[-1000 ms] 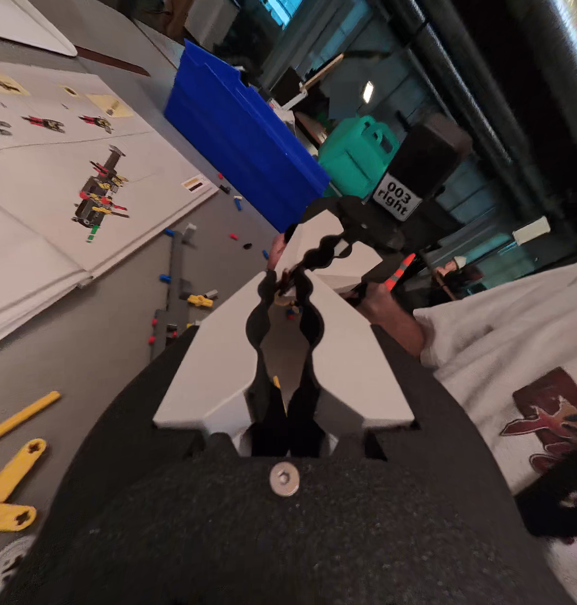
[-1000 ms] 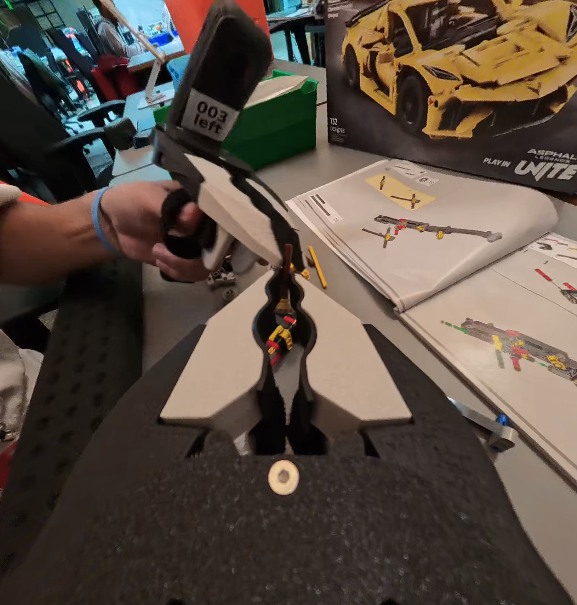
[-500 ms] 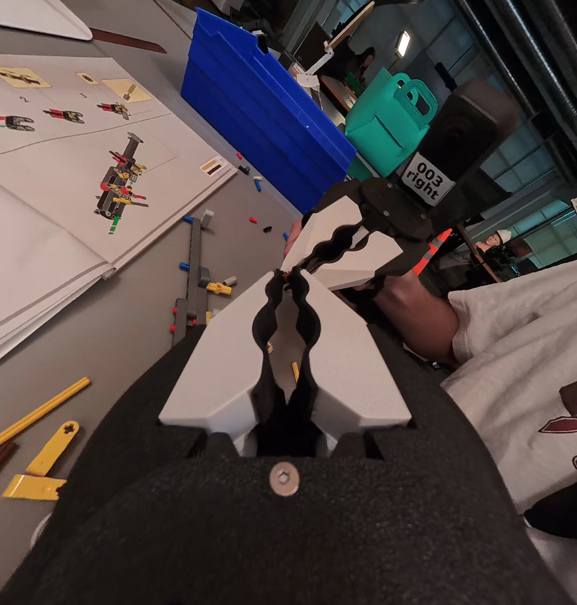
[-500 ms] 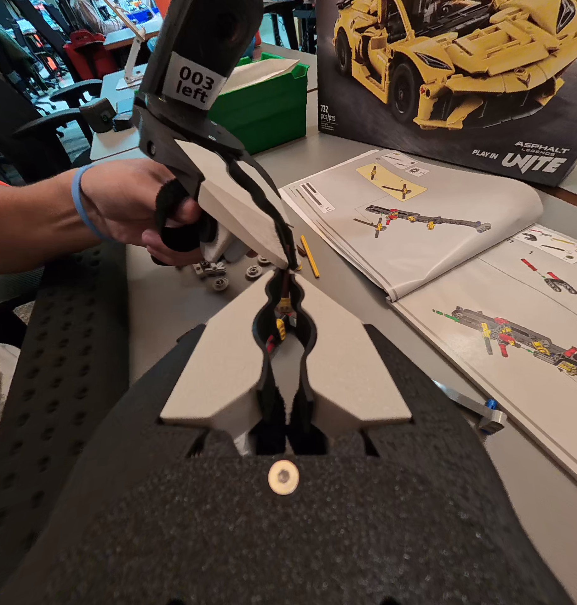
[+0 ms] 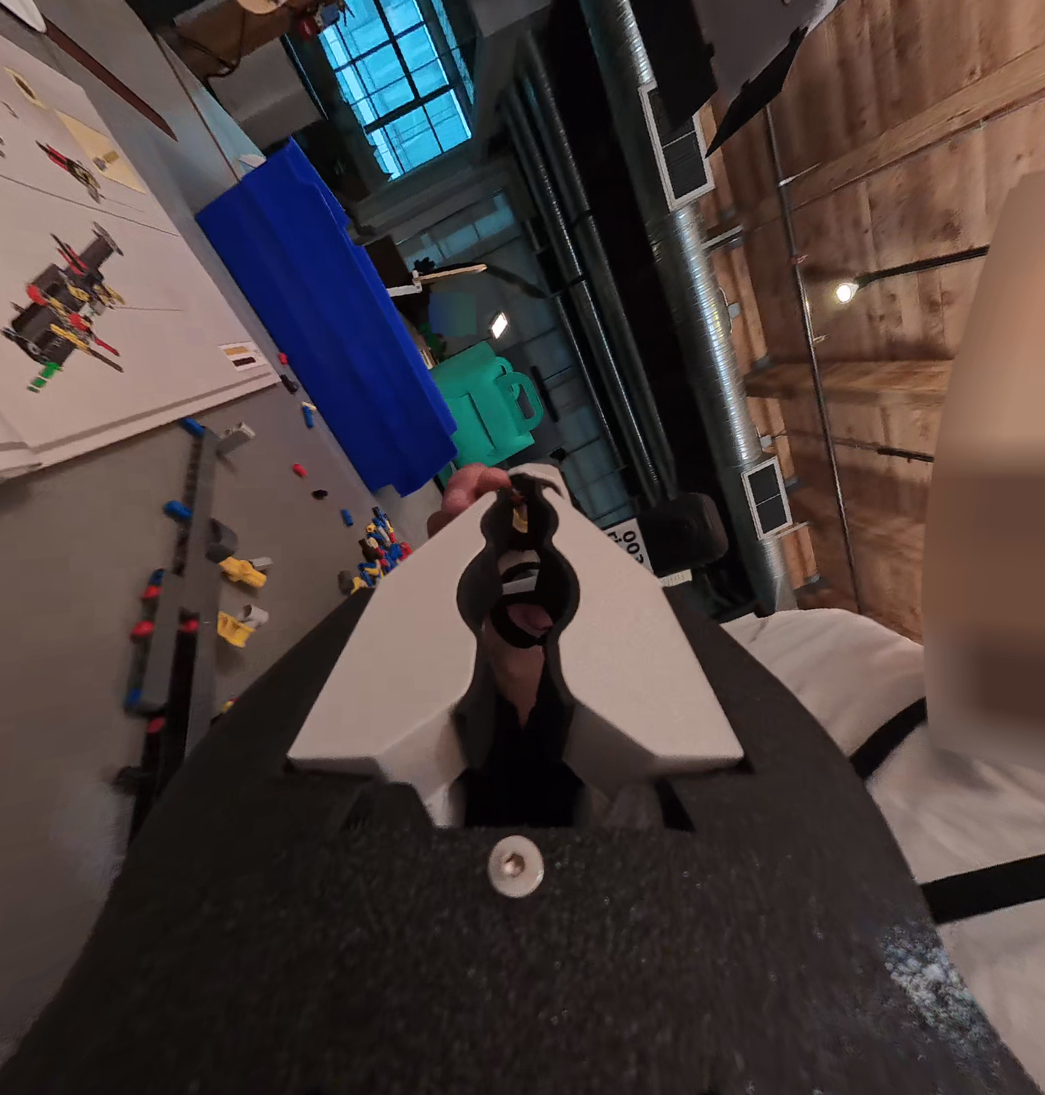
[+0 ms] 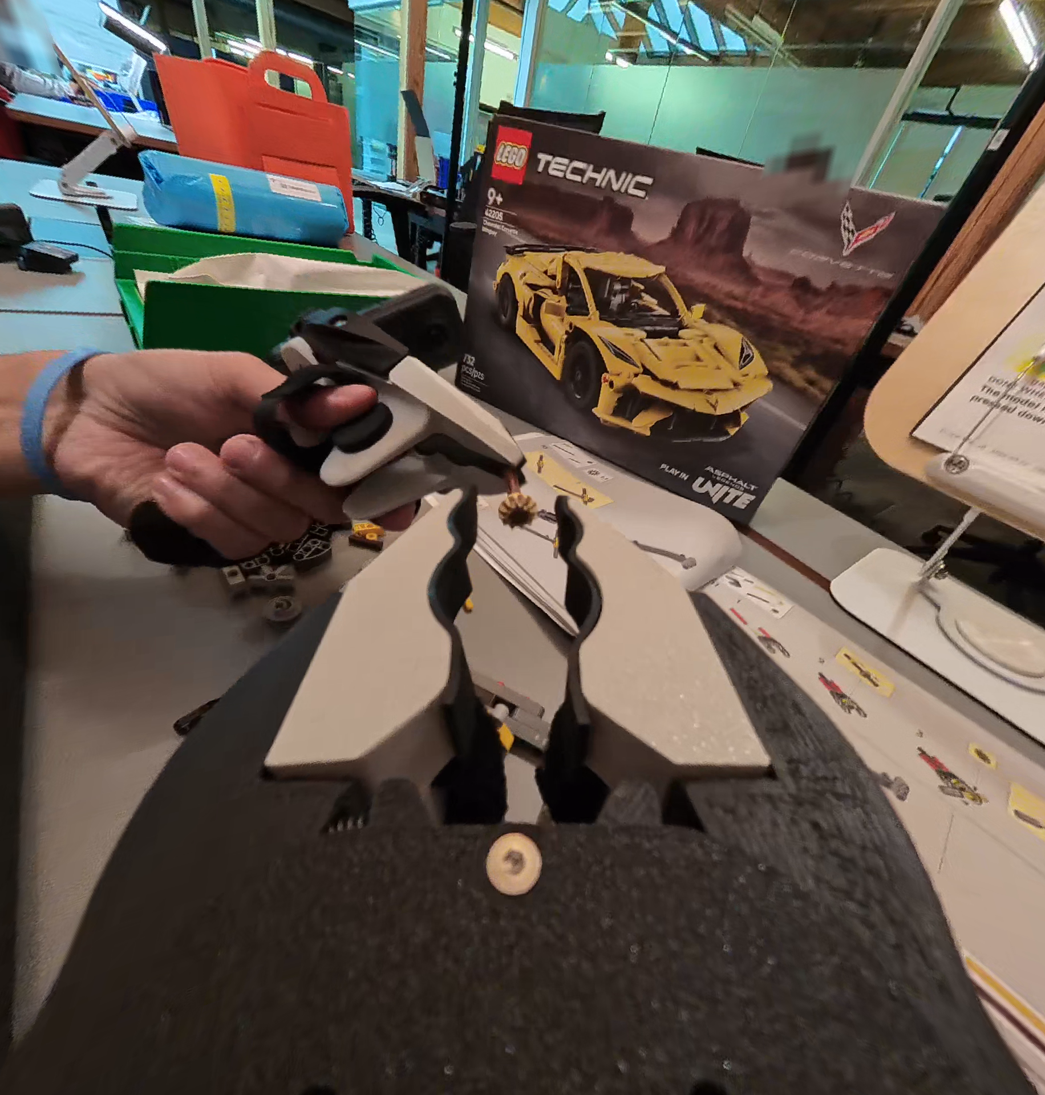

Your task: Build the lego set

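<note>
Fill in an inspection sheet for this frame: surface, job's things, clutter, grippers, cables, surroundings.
Surface: grey table, mostly covered.
Job's things: tan gear on a brown axle; open instruction booklet; long grey beam assembly; set box.
Clutter: loose pile of small parts; dark pieces.
Grippers: left gripper shut on the axle; right gripper open, empty.
Cables: nothing seen.
Surroundings: blue bin, green bin, orange tote.
</note>
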Demonstrator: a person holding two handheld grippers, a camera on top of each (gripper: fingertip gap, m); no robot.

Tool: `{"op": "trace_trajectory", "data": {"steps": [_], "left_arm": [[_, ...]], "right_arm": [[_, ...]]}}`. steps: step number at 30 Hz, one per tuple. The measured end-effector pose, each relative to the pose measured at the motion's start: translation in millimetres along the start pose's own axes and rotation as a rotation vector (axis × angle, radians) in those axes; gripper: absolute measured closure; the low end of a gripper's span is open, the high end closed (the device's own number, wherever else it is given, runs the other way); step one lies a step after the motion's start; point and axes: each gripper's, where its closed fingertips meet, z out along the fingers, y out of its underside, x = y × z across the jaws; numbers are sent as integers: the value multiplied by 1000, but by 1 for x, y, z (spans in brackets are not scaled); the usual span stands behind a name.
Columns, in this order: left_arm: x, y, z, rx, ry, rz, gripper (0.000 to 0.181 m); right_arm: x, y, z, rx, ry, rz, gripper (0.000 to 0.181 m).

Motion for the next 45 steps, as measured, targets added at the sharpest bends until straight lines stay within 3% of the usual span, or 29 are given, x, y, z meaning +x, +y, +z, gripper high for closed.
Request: {"op": "trace_trajectory", "data": {"steps": [9,23,28,31,36,40,45], "left_arm": [[6,9,3,-36,48,-17,179],[5,12,2,-46,10,34,177],[-1,9,-14,-96,-113,203,164],[-1,25,-40,-258,-215,402,163],[-39,95,-93,-848,-459,825,155],[-51,116,-92,-1036,-409,932,143],[-72,127,-94,-1216,-356,1065,153]], "right_arm": [[-1,-2,-6,35,-58,15,169],[-4,-2,-7,28,-116,49,170],[-3,1,-14,-13,-140,97,170],[-16,3,-29,-74,-163,157,170],[-48,19,-51,-148,-158,165,170],[-60,27,-53,-127,-148,160,170],[-54,23,-54,-56,-141,234,170]]}}
